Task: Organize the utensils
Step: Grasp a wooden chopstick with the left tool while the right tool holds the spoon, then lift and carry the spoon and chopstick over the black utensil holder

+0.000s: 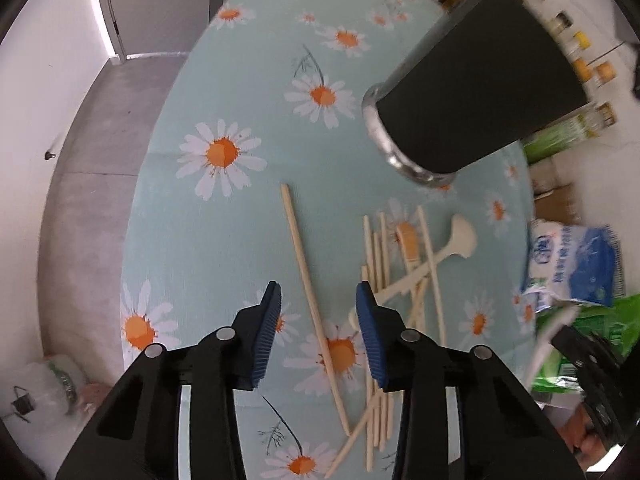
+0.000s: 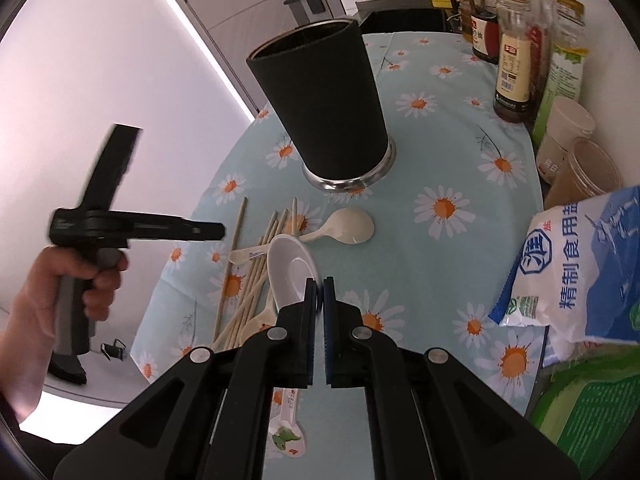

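On the daisy tablecloth (image 1: 224, 240), a single pale chopstick (image 1: 308, 292) lies between the blue pads of my left gripper (image 1: 318, 292). That gripper is open, with a gap on both sides of the stick. To its right lie several more chopsticks (image 1: 376, 264) and a cream spoon (image 1: 460, 236). The black utensil holder (image 1: 472, 92) stands beyond. My right gripper (image 2: 319, 280) is shut on a white ceramic spoon (image 2: 292, 264), raised above the cloth. The spoon's bowl sticks out past the fingertips and its printed handle (image 2: 288, 436) shows below. The holder (image 2: 324, 108) stands upright ahead.
A salt bag (image 2: 580, 264), green packets (image 2: 592, 412), paper cups (image 2: 568, 132) and sauce bottles (image 2: 516, 60) crowd the table's right side. A person's hand (image 2: 80, 284) holds the left gripper (image 2: 216, 232) past the table's left edge. Grey floor (image 1: 100, 184) lies below.
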Action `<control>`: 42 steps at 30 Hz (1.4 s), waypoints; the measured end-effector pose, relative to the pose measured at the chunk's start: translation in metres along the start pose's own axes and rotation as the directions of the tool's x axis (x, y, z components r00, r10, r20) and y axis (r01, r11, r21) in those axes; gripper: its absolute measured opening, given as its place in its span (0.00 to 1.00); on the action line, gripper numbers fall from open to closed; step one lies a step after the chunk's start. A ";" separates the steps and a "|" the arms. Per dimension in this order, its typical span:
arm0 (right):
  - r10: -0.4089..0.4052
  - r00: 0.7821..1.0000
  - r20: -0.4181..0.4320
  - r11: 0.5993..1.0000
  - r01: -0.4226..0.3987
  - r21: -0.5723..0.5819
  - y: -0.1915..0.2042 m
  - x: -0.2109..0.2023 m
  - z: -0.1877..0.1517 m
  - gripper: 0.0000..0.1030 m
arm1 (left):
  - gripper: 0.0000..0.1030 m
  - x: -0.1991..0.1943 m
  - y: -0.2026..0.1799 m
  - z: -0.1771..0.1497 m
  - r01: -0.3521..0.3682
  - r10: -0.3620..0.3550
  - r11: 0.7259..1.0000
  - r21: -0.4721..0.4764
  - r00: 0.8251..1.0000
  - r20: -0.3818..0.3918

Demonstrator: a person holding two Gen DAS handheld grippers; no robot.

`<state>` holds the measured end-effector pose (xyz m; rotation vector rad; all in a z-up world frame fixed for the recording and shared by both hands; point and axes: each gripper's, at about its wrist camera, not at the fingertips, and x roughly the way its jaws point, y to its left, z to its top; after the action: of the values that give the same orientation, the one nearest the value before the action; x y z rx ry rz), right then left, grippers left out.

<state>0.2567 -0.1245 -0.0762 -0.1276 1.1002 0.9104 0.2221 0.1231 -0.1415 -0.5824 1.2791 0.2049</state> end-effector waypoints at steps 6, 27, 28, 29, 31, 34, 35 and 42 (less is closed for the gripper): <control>0.026 0.999 0.035 0.999 -0.027 0.021 -0.002 -0.012 -0.006 0.04 | 0.33 0.016 -0.003 0.010 -0.078 0.078 0.997 -0.007 0.995 -0.056; 0.053 0.994 0.098 0.998 -0.057 0.032 0.002 -0.036 -0.022 0.04 | 0.04 0.033 -0.021 0.017 -0.172 0.174 0.985 0.027 0.980 -0.092; 0.055 0.994 0.097 0.998 -0.058 0.032 0.002 -0.036 -0.021 0.04 | 0.04 0.032 -0.021 0.017 -0.170 0.172 0.985 0.027 0.981 -0.089; 0.055 0.994 0.097 0.998 -0.058 0.032 0.003 -0.037 -0.021 0.04 | 0.04 0.033 -0.017 0.017 -0.165 0.167 0.986 0.027 0.982 -0.087; 0.053 0.994 0.097 0.998 -0.057 0.031 0.003 -0.037 -0.020 0.04 | 0.03 0.033 -0.015 0.015 -0.145 0.146 0.989 0.018 0.985 -0.087; 0.046 0.994 0.096 0.998 -0.049 0.029 0.006 -0.037 -0.017 0.04 | 0.03 0.029 -0.011 0.012 -0.136 0.138 0.990 0.031 0.988 -0.073; 0.043 0.995 0.094 0.999 -0.046 0.028 0.006 -0.036 -0.016 0.04 | 0.03 0.028 -0.010 0.012 -0.127 0.129 0.991 0.032 0.989 -0.069; 0.022 0.995 0.094 0.999 -0.024 0.030 0.011 -0.033 -0.007 0.04 | 0.03 0.009 -0.009 0.005 -0.070 0.071 0.997 0.045 0.997 -0.017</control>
<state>0.2393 -0.1397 -0.0494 -0.0459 1.0304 0.9104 0.2328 0.1166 -0.1468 -0.5023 1.3202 0.2293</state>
